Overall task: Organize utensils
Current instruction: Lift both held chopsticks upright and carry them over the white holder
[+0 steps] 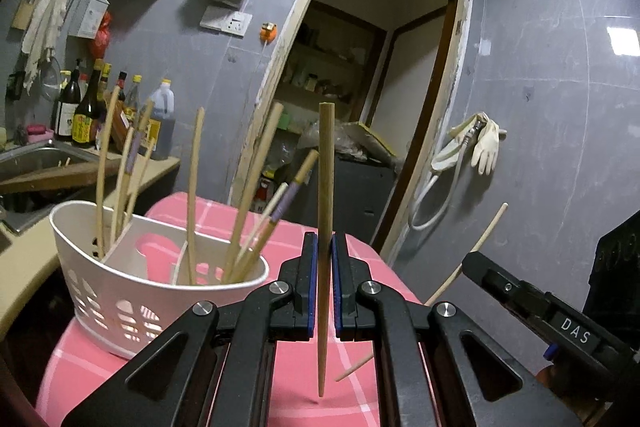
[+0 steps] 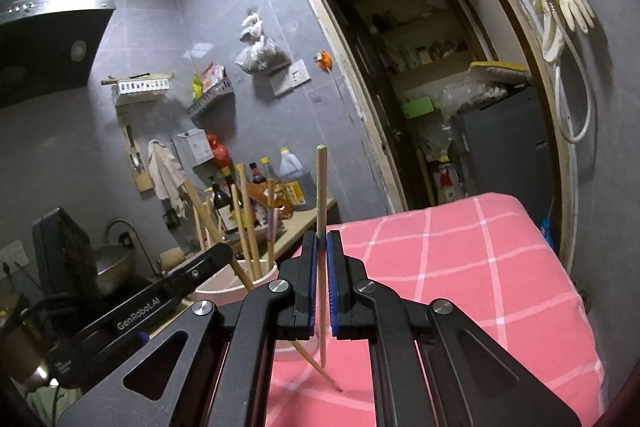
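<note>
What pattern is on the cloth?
Pink with white grid lines; the cloth shows best in the right wrist view.

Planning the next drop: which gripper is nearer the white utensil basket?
Left. The left gripper is beside the white basket; the right gripper sits farther, beyond the left, each clamping a chopstick.

Dim, cool indoor light fills both fisheye views, giving the gray tiled wall [image 1: 552,75] a bluish cast. Bright rectangular reflections glare off the glossy tiles at the right edge of the left wrist view and beside the doorway [image 1: 384,67], pointing to overhead lighting out of frame. The room beyond the doorway sits in deep shadow. The hanging rubber gloves [image 2: 568,3] throw a soft shadow on the wall. Strong barrel distortion bows the door frame and ceiling lines, and black vignetting rounds the corners. The pink checked tablecloth [image 2: 480,267] stays fairly sharp; the bottles [image 1: 88,107] on the counter look soft and noisy.
</note>
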Tool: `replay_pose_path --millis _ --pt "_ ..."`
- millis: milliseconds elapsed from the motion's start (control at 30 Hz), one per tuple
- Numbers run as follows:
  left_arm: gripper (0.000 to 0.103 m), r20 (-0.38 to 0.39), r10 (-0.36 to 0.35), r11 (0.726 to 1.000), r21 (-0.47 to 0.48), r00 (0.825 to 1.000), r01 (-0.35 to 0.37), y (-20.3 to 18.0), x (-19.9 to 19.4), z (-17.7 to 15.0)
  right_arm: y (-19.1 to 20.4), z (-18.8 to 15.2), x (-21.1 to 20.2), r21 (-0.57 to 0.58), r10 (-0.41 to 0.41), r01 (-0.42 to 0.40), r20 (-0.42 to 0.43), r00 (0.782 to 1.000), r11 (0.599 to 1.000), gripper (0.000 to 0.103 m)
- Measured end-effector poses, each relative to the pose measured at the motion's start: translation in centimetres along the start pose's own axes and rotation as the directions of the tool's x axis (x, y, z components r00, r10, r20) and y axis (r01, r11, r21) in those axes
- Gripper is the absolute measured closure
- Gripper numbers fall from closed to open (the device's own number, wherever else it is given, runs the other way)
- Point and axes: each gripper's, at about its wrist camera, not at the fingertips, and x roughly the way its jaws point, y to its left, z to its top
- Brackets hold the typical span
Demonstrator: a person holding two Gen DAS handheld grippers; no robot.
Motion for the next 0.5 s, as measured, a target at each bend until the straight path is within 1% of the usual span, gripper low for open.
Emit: replay_pose_path --millis 133,233,500 --pt "0.099 0.01 0.019 1.0 0.001 1.0 -0.019 0.4 -0.6 0.7 0.7 0.3 0.2 -0.013 0.017 -0.017 0.008 1.0 1.0 0.1" --pt "0.099 0.023 0.033 0.999 -0.001 0.999 -0.033 0.9 -1.5 1.8 1.2 0.7 0.4 -0.023 0.029 -0.029 0.015 0.999 0.999 0.1" --pt "0.099 0.047 0.108 0.994 0.029 0.993 -0.109 3.0 -4.0 6.1 3.2 2.2 1.6 -0.062 0.071 -0.069 0.031 0.997 0.996 0.1"
